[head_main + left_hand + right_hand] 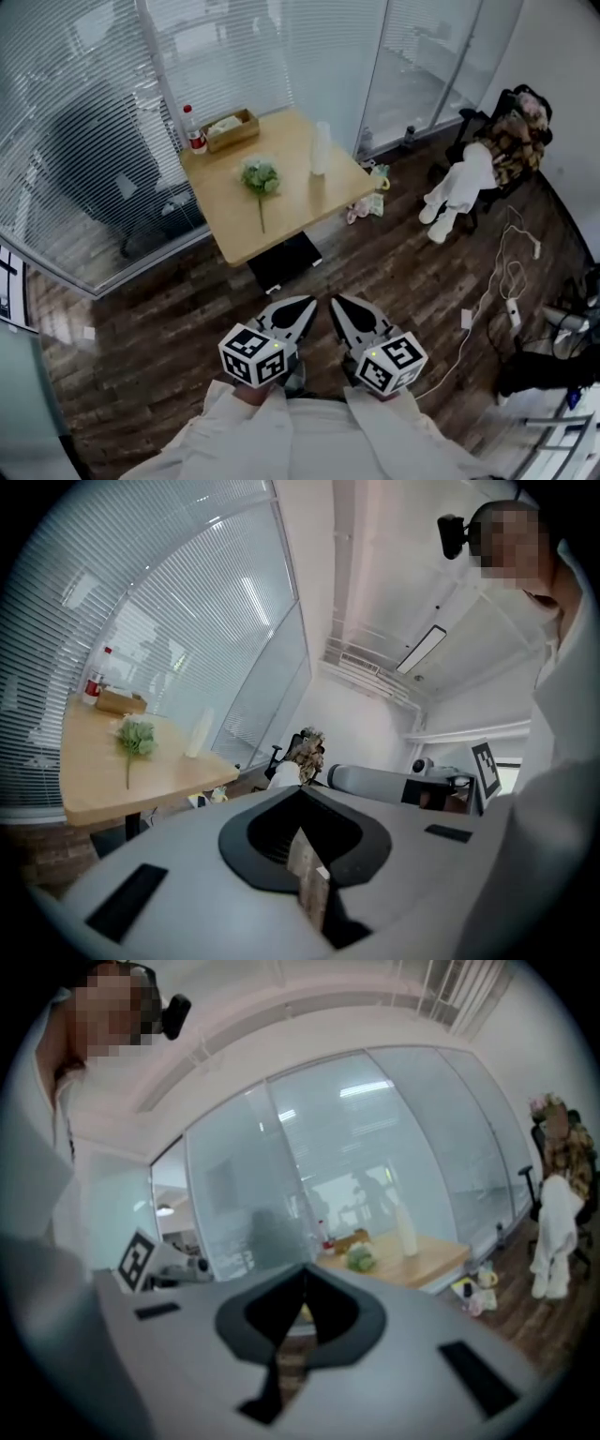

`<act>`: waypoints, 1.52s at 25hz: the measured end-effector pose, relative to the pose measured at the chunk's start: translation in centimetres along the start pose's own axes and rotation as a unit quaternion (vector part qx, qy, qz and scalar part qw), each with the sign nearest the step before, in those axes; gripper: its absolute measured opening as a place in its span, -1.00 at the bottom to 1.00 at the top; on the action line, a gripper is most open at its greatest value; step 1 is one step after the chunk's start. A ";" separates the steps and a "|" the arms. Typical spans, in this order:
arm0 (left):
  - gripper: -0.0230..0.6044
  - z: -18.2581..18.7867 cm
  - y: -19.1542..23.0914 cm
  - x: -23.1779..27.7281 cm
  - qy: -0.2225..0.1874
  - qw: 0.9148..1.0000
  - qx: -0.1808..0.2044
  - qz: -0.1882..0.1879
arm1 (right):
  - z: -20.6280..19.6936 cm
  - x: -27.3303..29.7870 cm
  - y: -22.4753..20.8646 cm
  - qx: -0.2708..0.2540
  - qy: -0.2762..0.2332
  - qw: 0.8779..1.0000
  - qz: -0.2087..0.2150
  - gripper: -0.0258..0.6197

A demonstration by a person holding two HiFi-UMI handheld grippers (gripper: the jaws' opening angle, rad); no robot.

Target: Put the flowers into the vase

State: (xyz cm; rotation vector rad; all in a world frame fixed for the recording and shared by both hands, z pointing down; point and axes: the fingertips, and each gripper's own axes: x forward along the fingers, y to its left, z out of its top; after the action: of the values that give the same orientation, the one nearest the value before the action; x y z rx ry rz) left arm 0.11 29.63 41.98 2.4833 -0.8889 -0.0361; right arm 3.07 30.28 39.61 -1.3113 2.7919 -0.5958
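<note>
- A person stood on a dark wooden floor (pixel 403 272), well apart from a light wooden tabletop (pixel 300 204) set in the corner of a room with glass walls (pixel 234 47) and slatted blinds.
- The left gripper (pixel 307 306) was held low in front of the person's pale sleeves (pixel 281 436), with its two jaws pressed together into a point and nothing between them.
- The right gripper (pixel 337 306) was just beside it, its jaws likewise brought together and carrying nothing. The two tips were near each other but not touching.
- Both grippers pointed toward the tabletop and hovered over the floor, short of its near edge.
- The flowers (pixel 260 176), a small pale green bunch, lay flat near the middle of the tabletop. The heads faced the far edge and the thin stem ran toward the near edge.
- The vase (pixel 321 148), tall, white and narrow, stood upright toward the right edge of the tabletop, near the flowers but apart from them.
- A shallow wooden box (pixel 231 129) sat at the far corner by the glass.
- A bottle (pixel 194 129) with a red cap and red label stood just beside the box, at the left edge.
- A dark office chair (pixel 506 131) off to the right held a patterned bundle, with a white stuffed toy (pixel 457 192) slumped against it.
- White cables (pixel 502 274) trailed across the floor on the right, and a few small items lay on the floor below the tabletop's right corner.
</note>
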 end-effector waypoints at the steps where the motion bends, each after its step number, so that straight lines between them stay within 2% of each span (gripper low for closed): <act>1: -0.90 0.8 0.8 0.5 -0.002 1.000 0.002 -0.003 | 0.5 1.1 -0.3 -0.002 -0.001 1.000 0.001 -0.88; 5: -0.90 3.2 4.0 2.2 -0.003 1.000 0.013 -0.013 | 2.1 4.9 -1.8 -0.011 -0.010 1.000 -0.009 -0.88; 8: -0.90 4.2 6.1 3.3 0.001 1.000 0.004 -0.028 | 2.8 7.2 -2.9 -0.008 -0.012 1.000 -0.017 -0.88; 17: -0.90 3.7 8.0 5.2 0.030 0.998 -0.009 -0.057 | 2.2 10.2 -4.4 0.018 0.011 0.999 -0.024 -0.88; 21: -0.90 3.9 9.3 5.8 0.036 0.998 -0.022 -0.054 | 2.2 11.7 -5.0 0.022 0.022 0.999 -0.021 -0.88; 24: -0.90 4.6 9.7 6.4 0.036 0.998 -0.012 -0.056 | 2.5 12.9 -5.9 0.026 0.025 0.999 -0.010 -0.88; 31: -0.90 6.8 14.6 8.9 0.027 0.999 -0.014 -0.017 | 4.8 17.1 -9.2 0.028 0.013 1.000 0.003 -0.88; 38: -0.90 11.0 20.0 13.7 0.006 1.000 -0.015 0.024 | 7.7 21.7 -14.3 0.014 0.022 1.000 0.015 -0.88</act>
State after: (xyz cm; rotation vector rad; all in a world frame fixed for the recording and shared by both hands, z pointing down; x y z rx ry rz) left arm -2.93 3.24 43.54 2.4305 -0.9354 -0.0176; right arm 0.77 3.30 40.77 -1.2644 2.8207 -0.6680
